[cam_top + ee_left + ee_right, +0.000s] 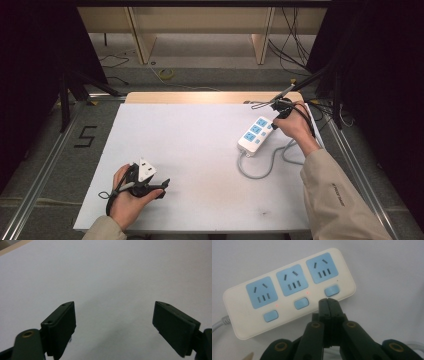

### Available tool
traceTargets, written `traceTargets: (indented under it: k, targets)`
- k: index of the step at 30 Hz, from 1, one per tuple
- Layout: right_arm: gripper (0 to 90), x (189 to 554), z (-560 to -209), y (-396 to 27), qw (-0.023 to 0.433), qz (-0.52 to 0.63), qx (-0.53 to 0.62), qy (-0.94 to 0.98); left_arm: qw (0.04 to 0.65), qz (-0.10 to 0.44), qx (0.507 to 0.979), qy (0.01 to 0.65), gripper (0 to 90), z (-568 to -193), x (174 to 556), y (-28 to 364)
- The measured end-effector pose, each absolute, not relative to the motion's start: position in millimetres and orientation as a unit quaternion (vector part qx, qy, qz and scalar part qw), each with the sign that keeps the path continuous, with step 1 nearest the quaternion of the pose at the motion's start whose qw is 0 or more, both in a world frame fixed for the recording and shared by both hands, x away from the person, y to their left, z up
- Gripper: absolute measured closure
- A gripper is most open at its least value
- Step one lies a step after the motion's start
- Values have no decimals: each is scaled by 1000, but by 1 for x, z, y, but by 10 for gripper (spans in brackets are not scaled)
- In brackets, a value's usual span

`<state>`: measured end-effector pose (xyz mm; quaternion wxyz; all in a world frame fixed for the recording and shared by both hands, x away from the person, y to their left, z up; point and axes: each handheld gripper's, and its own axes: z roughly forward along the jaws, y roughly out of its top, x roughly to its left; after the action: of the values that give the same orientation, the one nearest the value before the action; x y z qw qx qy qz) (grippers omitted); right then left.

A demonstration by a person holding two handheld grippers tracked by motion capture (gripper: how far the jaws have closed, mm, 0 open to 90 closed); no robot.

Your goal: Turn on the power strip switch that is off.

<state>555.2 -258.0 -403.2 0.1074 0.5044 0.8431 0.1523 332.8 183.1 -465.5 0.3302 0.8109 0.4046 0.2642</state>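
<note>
A white power strip (256, 133) with three blue sockets and three blue switches lies at the right of the white table top; its grey cable (260, 170) loops toward the near side. In the right gripper view the power strip (289, 290) lies just beyond my right gripper (328, 300), whose jaws are shut together with nothing between them, tips just below the rightmost switch (331, 290). Small red lights glow beside two switches. My right gripper (280, 111) hovers at the strip's far end. My left gripper (162, 186) rests near the front left, open and holding nothing (113, 315).
The white table top (200, 150) has a wooden strip along its far edge. Dark curtains flank both sides. Cables run on the floor beyond the table, and a wooden frame stands at the back.
</note>
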Motion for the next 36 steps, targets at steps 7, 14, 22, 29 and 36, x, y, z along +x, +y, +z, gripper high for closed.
traceTargets:
  k: [7,14,22,29,36]
  targets:
    - [900,558,-406,-257,110,153,505,843,332,263,809,408,184,-466,333,183]
    - [900,561,-408,-256,111,153,505,842,332,264,809,407,184,-466,333,183]
    - [900,563,-409,-258,111,152,507,841,331,264,810,405,184,-466,333,183]
    - [900,565,-409,-258,113,151,511,839,332,264,809,406,185,-466,333,183]
    - [900,568,-411,-257,111,151,511,839,332,264,810,406,184,-466,333,183]
